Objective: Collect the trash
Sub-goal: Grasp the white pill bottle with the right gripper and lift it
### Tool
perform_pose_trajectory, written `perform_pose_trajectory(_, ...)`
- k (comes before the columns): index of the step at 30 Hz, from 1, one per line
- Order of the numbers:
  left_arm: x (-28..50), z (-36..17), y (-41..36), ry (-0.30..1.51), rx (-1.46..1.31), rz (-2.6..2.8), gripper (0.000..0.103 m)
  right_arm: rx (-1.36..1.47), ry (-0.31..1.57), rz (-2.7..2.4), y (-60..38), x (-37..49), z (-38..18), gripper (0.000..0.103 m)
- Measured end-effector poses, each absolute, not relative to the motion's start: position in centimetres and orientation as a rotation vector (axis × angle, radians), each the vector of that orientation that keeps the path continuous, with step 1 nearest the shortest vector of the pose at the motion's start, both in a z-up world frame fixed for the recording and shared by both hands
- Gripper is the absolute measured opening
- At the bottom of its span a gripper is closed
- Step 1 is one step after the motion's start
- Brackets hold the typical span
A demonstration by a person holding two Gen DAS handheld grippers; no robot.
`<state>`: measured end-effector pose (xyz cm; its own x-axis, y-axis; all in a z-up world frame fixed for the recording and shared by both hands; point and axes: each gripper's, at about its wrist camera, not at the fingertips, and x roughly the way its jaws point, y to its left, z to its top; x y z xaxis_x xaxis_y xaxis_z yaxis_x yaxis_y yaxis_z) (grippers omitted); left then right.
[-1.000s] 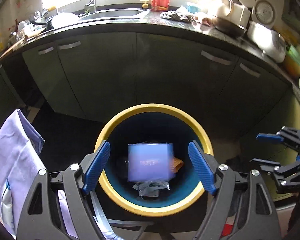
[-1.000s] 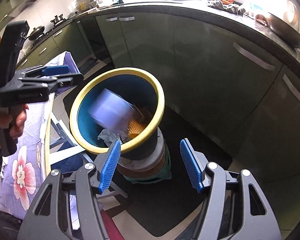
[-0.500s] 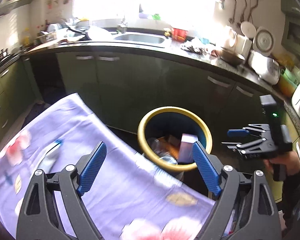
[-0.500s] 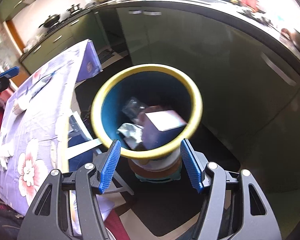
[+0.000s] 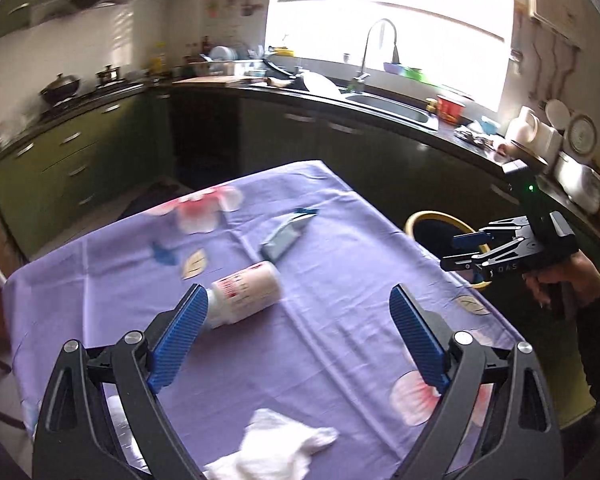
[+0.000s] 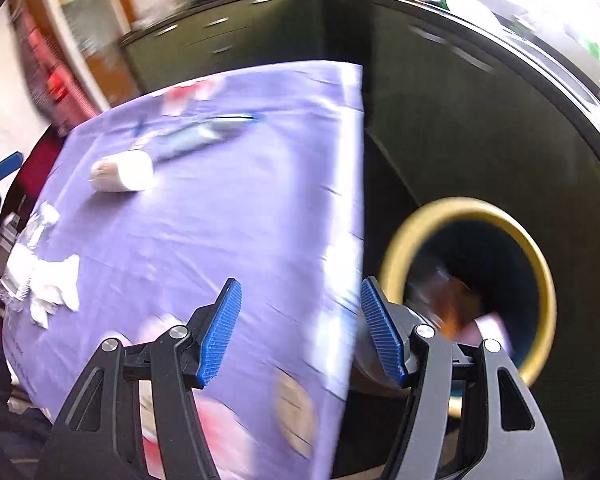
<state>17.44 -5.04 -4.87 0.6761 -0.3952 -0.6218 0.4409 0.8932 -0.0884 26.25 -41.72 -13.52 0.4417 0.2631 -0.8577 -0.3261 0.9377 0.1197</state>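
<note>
My left gripper (image 5: 296,332) hangs over the purple flowered tablecloth (image 5: 340,280), its jaws opening with nothing between them. A white bottle with red print (image 5: 246,294) lies on its side just beyond the left finger. Farther off lies a grey-blue tube (image 5: 286,230), and a crumpled white tissue (image 5: 276,452) sits near me. My right gripper (image 6: 300,332) is open and empty above the table's edge (image 6: 356,200). Beside the table stands the yellow-rimmed bin (image 6: 472,284) with rubbish inside. The right view also shows the bottle (image 6: 122,170) and the tissue (image 6: 54,284).
Dark green kitchen cabinets (image 5: 284,136) and a worktop with a sink (image 5: 392,106) run behind the table. A stove with a pot (image 5: 60,88) stands at the left. A clear plastic bottle (image 6: 24,256) lies at the table's left edge. A hand (image 5: 556,276) holds the right gripper.
Both grippers swung away from the bin to over the table. The pale box that was dropping into the bin now lies inside. The left jaws spread wider.
</note>
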Motion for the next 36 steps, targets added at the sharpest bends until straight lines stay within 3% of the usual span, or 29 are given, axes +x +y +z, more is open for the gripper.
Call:
perform_pose_trajectory(11, 16.0, -3.3, 2.4, 0.637, 0.007, -0.380, 0.088, -0.312, 0.992, 0.698, -25.5, 29.9, -12.3, 0.062)
perform_pose_trajectory(16, 15.4, -3.4, 3.7, 0.632, -0.014, -0.360, 0.088, -0.248, 1.093, 0.690, -20.9, 33.0, -12.8, 0.072)
perform_pose_trajectory(18, 15.2, -3.4, 4.0, 0.625, -0.021, -0.359, 0.088, -0.162, 1.091, 0.640, -20.0, 33.3, -13.3, 0.083)
perform_pose_trajectory(21, 14.8, -3.1, 4.4, 0.614, -0.023, -0.368, 0.088, -0.113, 1.011, 0.540, -18.7, 32.4, -13.8, 0.092)
perform_pose_trajectory(36, 14.0, -3.1, 6.4, 0.598, -0.040, -0.412, 0.088, -0.104, 0.948, 0.279, -15.5, 32.6, -17.3, 0.096)
